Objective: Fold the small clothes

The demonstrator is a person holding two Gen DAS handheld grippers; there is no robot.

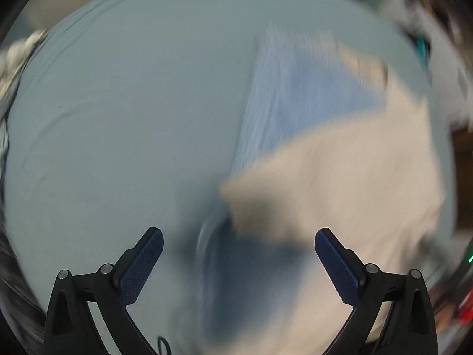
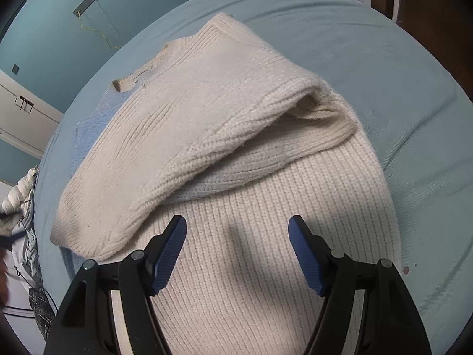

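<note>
Pale teal bedsheet (image 2: 399,94) covers the whole work surface, with a teal wall and a heap of other clothes at its left edge in the right wrist view. On the sheet lies a cream ribbed-knit sweater (image 2: 236,266), its body spread flat and one sleeve (image 2: 189,136) folded diagonally across the chest, cuff end low on the left. A light blue panel (image 2: 94,130) of knit shows beneath the sleeve near the neckline; whether it is part of the same garment or a second piece I cannot tell.

The right gripper (image 2: 237,254) hangs over the lower body of the sweater with its jaws partly apart and nothing between them. The left gripper (image 1: 239,261) points down at bare sheet just beside the sweater's edge (image 1: 340,195), jaws spread wide and empty; that view is badly motion-blurred.

Judging by the thick, chunky rib, the sweater is soft, floppy and moderately weighty for its size, so it will sag and drag rather than hold shape. It looks grippy, not slippery, and not fragile, though loose stitches could snag. Best purchase is probably a pinch through both layers at the hem corners or side seams.
</note>
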